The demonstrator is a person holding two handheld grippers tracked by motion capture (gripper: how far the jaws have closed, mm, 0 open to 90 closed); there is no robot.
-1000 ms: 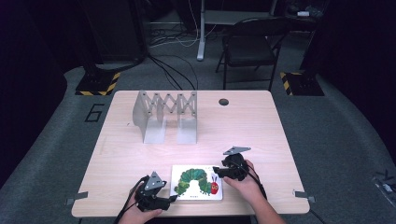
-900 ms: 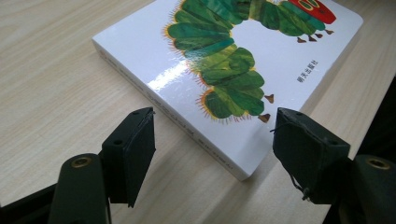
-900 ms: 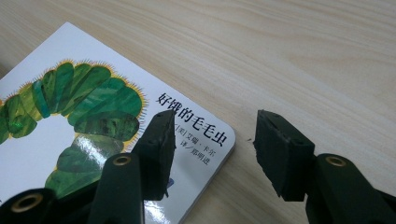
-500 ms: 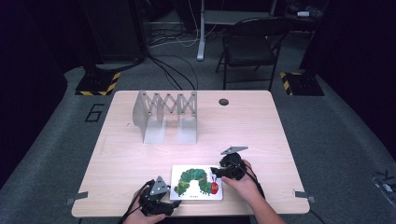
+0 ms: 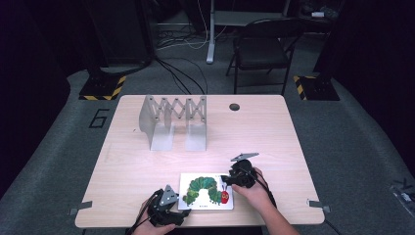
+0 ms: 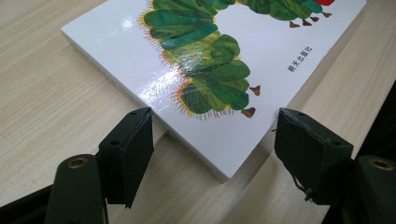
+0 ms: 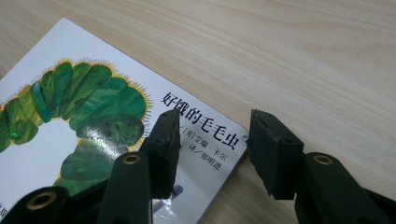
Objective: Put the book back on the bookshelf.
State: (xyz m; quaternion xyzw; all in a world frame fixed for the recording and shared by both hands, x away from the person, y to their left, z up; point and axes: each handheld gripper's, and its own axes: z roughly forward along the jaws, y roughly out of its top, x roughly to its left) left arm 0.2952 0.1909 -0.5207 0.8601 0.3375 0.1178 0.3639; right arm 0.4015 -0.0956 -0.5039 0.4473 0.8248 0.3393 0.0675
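Seen from above: a picture book lying flat at the near edge of a light wooden table, flanked by the left gripper at its near left corner and the right gripper at its far right corner. Visible from that height and not from the gripper views: a grey folding metal rack standing well back on the table, a round dark hole near the far edge, a folding chair and cables on the floor beyond, a "6" marked on the floor at left.

Closer in, from the left gripper view: jaws apart, straddling the book's corner without pressing it; small Chinese print beside the green caterpillar, too fine to read surely.

From the right gripper view: jaws just closing in, one over the cover, the other past the edge above bare table, the book's corner between them, pads not pressing. Title legible on the cover: 好饿的毛毛虫. Smaller credit line beneath partly hidden by one jaw.
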